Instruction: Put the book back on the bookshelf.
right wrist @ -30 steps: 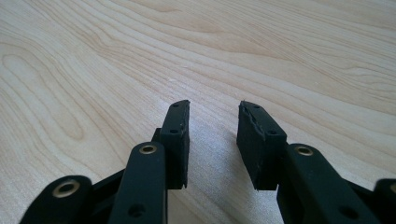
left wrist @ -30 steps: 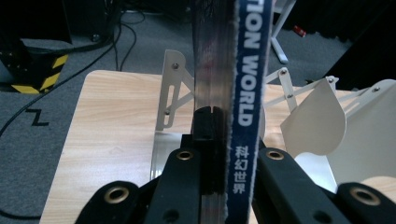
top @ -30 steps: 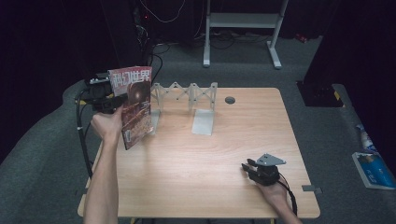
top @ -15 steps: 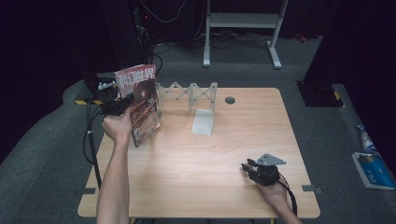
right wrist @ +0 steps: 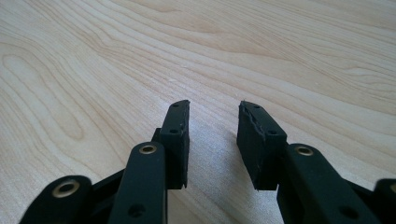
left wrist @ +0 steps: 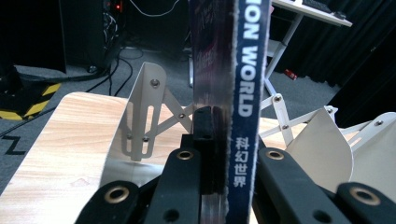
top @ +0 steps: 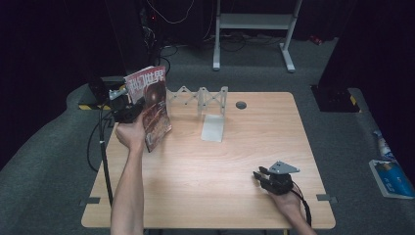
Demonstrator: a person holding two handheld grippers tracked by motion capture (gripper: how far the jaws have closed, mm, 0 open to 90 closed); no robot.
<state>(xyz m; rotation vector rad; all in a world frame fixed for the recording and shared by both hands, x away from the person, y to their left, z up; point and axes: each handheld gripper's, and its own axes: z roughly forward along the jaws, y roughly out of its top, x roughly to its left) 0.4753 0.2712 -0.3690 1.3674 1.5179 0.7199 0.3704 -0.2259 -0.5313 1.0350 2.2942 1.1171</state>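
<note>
Magazine [top: 150,105], red-covered and blue-spined, clamped upright in left gripper [top: 128,108], now lowered nearer white folding metal rack [top: 198,98]; slotting in seems close. Right gripper [top: 262,177] half-open, empty, resting on wooden table [top: 215,176].

A glossy paper magazine [top: 150,108], a matt grey metal folding rack [top: 198,98] and a smooth pale-wood counter [top: 210,181].

A glossy red-covered magazine [top: 150,107] with a blue spine stands upright, held off the table's left rear corner.
</note>
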